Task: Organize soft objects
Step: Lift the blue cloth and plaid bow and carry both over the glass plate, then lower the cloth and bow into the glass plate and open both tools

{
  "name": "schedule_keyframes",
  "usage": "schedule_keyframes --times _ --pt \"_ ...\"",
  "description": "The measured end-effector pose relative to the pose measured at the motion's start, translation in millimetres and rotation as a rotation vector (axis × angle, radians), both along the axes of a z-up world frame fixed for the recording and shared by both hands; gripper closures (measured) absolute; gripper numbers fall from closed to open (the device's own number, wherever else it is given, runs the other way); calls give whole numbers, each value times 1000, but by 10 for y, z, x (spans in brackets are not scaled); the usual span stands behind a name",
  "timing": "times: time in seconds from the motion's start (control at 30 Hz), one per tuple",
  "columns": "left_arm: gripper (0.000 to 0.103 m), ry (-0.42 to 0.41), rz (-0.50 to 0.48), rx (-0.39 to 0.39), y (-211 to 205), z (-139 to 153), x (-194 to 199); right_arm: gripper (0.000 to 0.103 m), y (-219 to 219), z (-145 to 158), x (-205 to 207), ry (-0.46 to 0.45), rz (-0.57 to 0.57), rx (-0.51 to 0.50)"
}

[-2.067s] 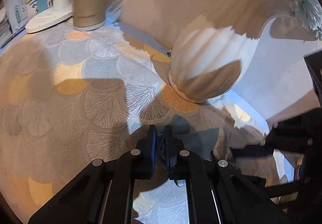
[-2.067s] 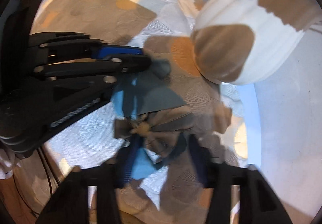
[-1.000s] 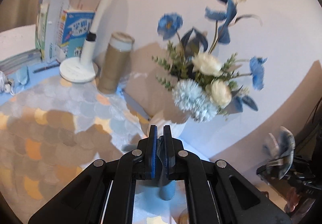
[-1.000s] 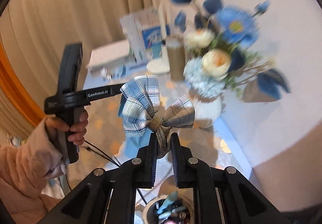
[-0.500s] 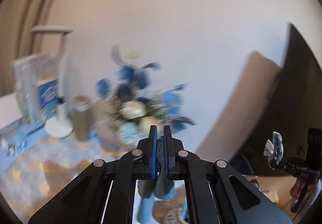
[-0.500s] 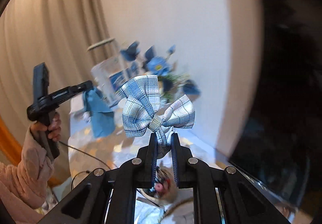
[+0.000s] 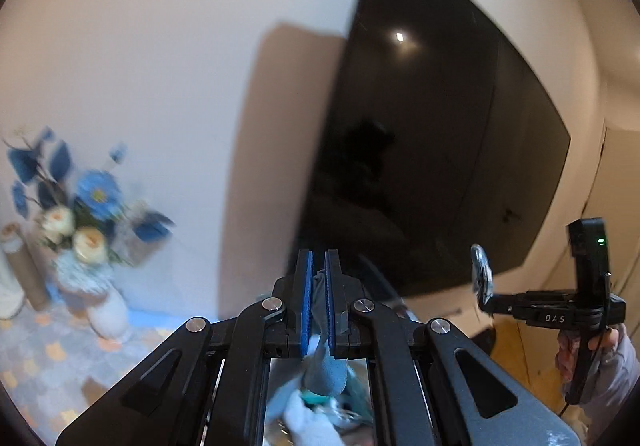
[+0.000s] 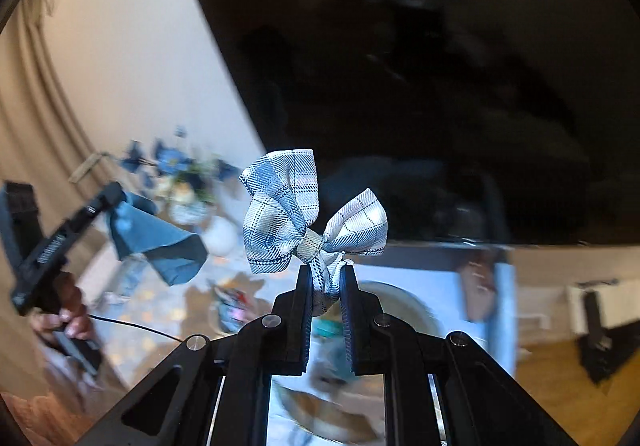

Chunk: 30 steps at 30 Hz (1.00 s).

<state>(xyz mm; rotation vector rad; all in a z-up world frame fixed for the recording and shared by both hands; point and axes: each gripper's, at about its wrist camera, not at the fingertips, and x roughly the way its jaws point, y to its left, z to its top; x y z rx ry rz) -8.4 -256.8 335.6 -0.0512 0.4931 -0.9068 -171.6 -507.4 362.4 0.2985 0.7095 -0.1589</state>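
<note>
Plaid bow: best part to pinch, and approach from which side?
Grip the plaid bow at the short tail below its centre knot, coming from underneath. The two loops flare wide and soft, so only the gathered middle gives something firm and narrow. The right gripper holds it just so: pads pinch the tail, loops standing free above.

This looks like a living room in a home. A large dark television (image 7: 432, 149) hangs on a plain pale wall (image 7: 160, 45), a white vase of blue and cream flowers (image 7: 80, 230) stands on a patterned cloth (image 7: 44, 358), long beige curtains (image 8: 36, 133) hang at one side, and a wooden floor (image 8: 560, 374) shows.
</note>
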Motion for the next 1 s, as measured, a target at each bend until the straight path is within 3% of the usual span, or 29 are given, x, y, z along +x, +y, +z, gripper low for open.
schedule_keyframes --times 0.17,0.43,0.6,1.0 --pt "100 90 -88 117 -455 -405 -50 90 72 -114 -228 92 -121 -172" --pt "100 171 -171 310 -872 -998 -184 90 121 -637 -61 258 -103 -93" --pt "100 173 -199 328 -902 -1046 -295 90 183 -831 -52 312 -85 -89" --pt "100 155 -207 312 -898 -882 -372 90 246 -729 -33 308 -65 -89"
